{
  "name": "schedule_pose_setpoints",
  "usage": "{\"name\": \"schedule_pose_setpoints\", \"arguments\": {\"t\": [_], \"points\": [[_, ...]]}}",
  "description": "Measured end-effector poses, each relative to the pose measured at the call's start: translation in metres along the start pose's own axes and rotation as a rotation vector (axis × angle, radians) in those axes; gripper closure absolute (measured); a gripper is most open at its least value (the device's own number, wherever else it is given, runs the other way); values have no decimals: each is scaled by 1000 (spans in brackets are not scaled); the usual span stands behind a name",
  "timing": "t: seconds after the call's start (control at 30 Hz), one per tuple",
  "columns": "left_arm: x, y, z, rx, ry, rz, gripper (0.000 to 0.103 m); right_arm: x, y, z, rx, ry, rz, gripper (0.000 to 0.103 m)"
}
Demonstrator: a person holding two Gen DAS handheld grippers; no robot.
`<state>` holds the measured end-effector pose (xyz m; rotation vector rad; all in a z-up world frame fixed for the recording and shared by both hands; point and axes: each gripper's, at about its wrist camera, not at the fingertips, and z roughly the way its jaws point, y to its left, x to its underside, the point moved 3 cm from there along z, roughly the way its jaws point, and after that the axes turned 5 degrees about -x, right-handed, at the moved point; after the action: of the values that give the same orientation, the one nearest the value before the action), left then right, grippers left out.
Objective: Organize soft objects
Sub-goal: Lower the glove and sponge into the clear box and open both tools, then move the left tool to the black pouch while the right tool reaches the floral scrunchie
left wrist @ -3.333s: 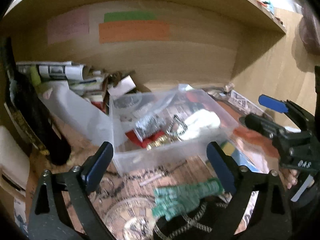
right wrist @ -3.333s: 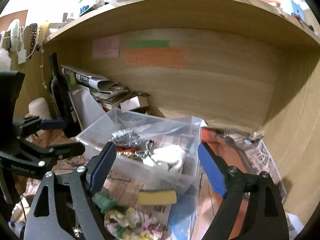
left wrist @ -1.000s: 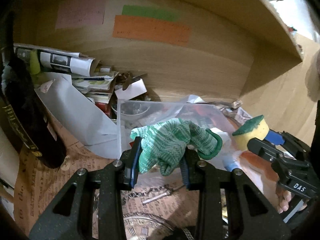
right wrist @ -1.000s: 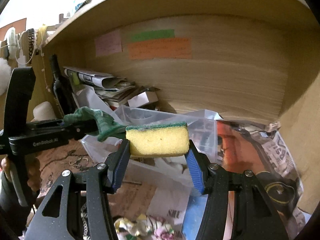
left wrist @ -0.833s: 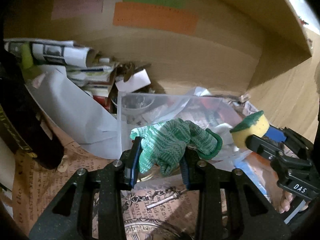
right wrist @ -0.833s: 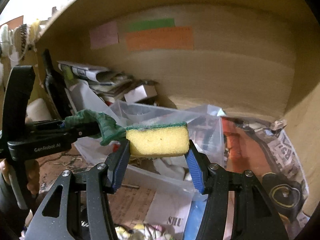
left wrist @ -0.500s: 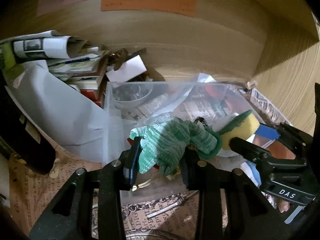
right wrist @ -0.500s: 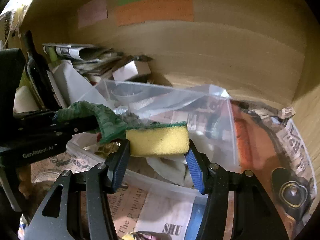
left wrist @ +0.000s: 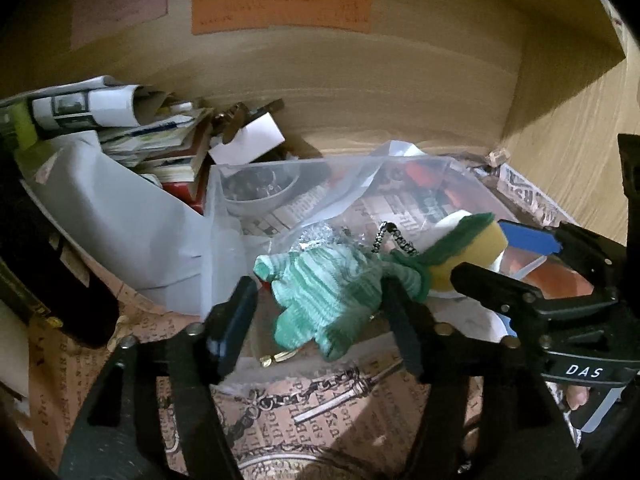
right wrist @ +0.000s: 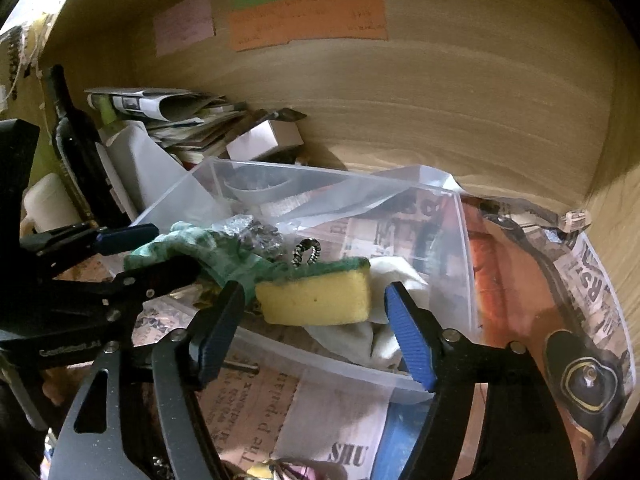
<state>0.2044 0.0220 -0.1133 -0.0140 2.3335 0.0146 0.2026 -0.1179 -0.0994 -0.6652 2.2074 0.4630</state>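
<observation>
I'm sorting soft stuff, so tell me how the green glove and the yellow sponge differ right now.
The green glove is limp, striped knit, crumpled between the left gripper's open fingers; the yellow sponge is a firm block with a dark green top. Both sit over the clear plastic bin, each between open fingers.

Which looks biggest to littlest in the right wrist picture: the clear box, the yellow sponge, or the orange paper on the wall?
1. Clear box
2. Orange paper and yellow sponge: similar; the sponge is nearer, so unsure.
</observation>
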Motion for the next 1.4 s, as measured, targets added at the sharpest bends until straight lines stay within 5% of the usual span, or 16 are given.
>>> {"name": "schedule_pose_setpoints", "arguments": {"t": [0.2, 0.63, 1.4], "points": [[-1, 7, -23, 8, -25, -32, 33, -2, 4, -22, -8, -46, -11, 30], [15, 10, -91, 6, -142, -48, 3, 12, 21, -88, 11, -170, -53, 19], [122, -14, -60, 76, 126, -30, 3, 107, 13, -72, -32, 37, 68, 18]]}}
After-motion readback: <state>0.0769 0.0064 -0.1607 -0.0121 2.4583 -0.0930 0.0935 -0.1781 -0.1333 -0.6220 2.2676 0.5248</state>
